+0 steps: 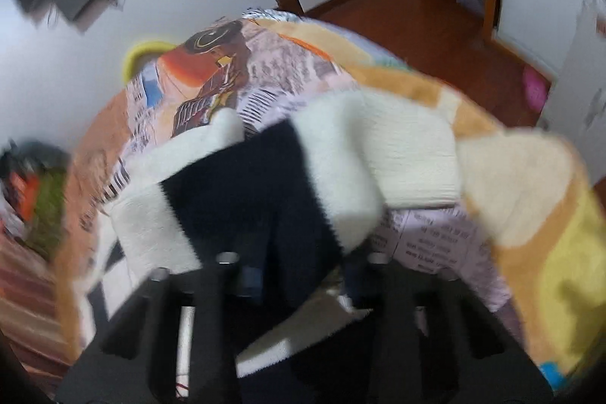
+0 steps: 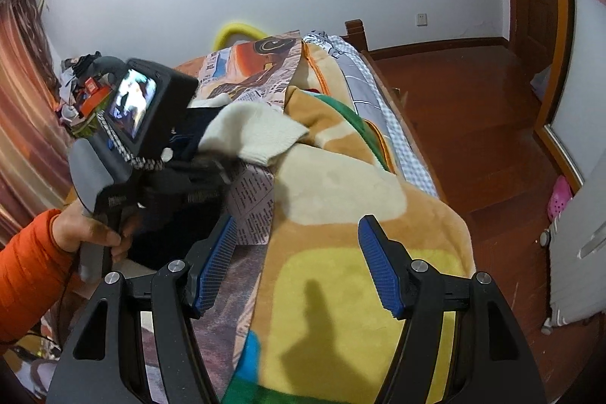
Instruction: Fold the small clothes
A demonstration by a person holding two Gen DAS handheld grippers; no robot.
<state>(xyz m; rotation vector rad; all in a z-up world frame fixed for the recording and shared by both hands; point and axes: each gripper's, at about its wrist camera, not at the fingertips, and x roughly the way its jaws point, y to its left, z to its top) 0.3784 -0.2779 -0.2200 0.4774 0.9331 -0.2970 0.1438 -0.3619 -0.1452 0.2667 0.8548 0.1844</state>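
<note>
Left gripper (image 2: 212, 173) sits far left over the bed, gripped by a hand (image 2: 91, 233) in an orange sleeve. It looks pinched on the dark-and-cream garment (image 1: 265, 184), lifted off the patterned blanket (image 1: 522, 199), likely to carry an edge over for a fold. The left view is blurred, so the pinch is a judgement. Cream cuff (image 2: 261, 131) hangs toward the middle of the bed. Right gripper (image 2: 299, 267) hovers over the blanket, jaws spread wide, holding nothing, probably ready to catch the loose side.
</note>
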